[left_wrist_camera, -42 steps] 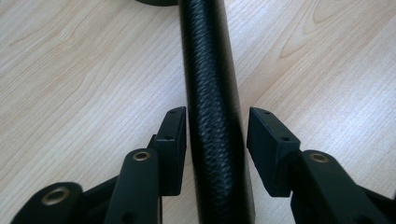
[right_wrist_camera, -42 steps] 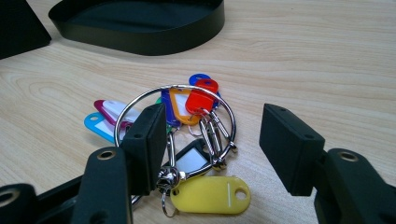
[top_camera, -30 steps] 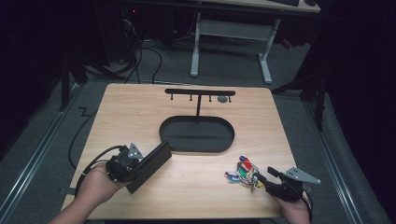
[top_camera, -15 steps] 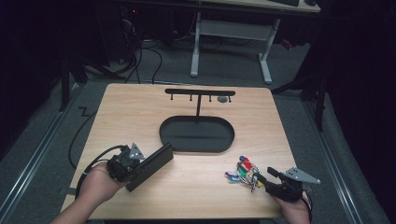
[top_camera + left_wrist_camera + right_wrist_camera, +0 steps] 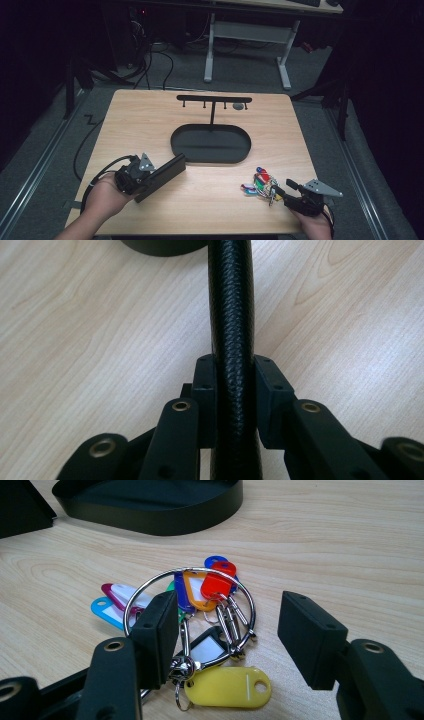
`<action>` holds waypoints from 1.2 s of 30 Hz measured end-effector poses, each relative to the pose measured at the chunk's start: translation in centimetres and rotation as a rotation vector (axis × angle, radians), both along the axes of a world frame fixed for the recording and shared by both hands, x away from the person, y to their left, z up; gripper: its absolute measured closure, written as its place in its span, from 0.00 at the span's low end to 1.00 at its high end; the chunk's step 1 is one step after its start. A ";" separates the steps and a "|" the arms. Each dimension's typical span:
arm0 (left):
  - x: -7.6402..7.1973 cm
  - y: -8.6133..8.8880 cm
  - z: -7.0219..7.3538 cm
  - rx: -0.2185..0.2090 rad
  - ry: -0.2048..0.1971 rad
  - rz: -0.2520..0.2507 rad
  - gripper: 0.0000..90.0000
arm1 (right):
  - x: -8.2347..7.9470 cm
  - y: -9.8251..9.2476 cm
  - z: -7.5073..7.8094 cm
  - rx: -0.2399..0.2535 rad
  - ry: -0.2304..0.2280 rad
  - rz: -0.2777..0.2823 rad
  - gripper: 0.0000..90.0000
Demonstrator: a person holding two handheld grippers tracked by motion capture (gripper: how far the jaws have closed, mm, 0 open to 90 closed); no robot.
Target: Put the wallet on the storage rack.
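Since a second ago, little has shifted on the table: both hands sit where they were, and the left gripper's (image 5: pixel 150 176) jaws have just been closing, with the black wallet (image 5: pixel 161 176) between them. In the left gripper view the two pads now press on either face of the wallet (image 5: pixel 231 340), which stands on edge and runs straight away from the jaws across the pale wood. Its grain is pebbled, like leather.

Seen from above, the wallet lies near the front left of the wooden table (image 5: pixel 150 115), slanting up and to the right, its far corner just short of the black oval tray (image 5: pixel 210 144).

Right side, front edge: the right gripper (image 5: pixel 280 192) rests low with its jaws standing apart and holding nothing. In the right gripper view the bunch of keys (image 5: pixel 200 625) lies on the wood in the gap between the pads: a steel ring with coloured plastic tags in red, orange, blue, magenta and yellow. One pad sits over the ring's near left edge; whether it touches I cannot tell.

Farther back, centre: the oval tray carries a thin upright post with a black crossbar (image 5: pixel 214 98) and small hooks beneath. A small grey disc (image 5: pixel 238 106) hangs under the bar's right end.
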State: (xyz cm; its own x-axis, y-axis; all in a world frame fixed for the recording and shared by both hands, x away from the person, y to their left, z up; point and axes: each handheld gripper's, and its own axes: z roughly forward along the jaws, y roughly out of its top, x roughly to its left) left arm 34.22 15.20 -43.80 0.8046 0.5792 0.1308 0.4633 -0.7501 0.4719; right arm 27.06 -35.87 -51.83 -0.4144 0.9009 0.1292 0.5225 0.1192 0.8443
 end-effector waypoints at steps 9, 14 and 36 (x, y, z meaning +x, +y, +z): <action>-0.7 -0.1 1.5 -0.011 -0.066 -0.036 0.83 | 0.0 -0.1 0.1 0.003 -0.006 -0.006 0.47; -0.7 -0.1 2.5 -0.029 -0.090 -0.052 0.83 | -0.2 -0.2 -0.1 0.008 0.003 -0.017 0.47; 0.7 -4.2 3.8 -0.024 -0.251 -0.185 0.83 | -2.2 -0.9 -0.4 -0.014 -0.005 -0.040 0.47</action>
